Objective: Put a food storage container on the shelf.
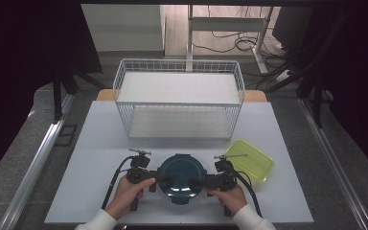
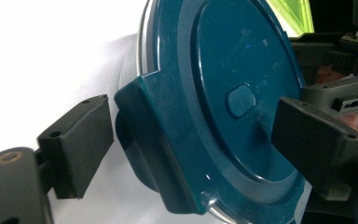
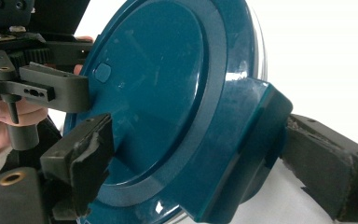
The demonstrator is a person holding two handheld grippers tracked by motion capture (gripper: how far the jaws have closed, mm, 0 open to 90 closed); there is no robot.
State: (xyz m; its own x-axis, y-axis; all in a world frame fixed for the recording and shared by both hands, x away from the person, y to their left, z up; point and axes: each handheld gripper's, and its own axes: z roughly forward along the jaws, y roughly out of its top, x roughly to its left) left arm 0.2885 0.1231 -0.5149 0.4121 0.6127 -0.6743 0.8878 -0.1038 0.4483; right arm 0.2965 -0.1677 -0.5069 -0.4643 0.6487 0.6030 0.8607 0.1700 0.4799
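Note:
A round container with a dark teal lid [image 1: 182, 178] sits near the table's front edge, between my two grippers. My left gripper [image 1: 165, 178] comes in from its left side. In the left gripper view the left gripper [image 2: 196, 135] has its jaws wide on either side of the lid's latch tab [image 2: 158, 154], with a gap at each pad. My right gripper [image 1: 199, 181] comes in from the right. In the right gripper view the right gripper [image 3: 198, 144] straddles the opposite latch tab [image 3: 247, 140]; one pad lies close against the tab and the other hangs over the lid's top.
A white wire basket shelf [image 1: 179, 98] with two levels stands at the back of the pale table [image 1: 100, 143]. A yellow-green rectangular container [image 1: 249, 160] lies just right of the round one. The person's hands [image 1: 129, 191] hold the grippers at the front edge.

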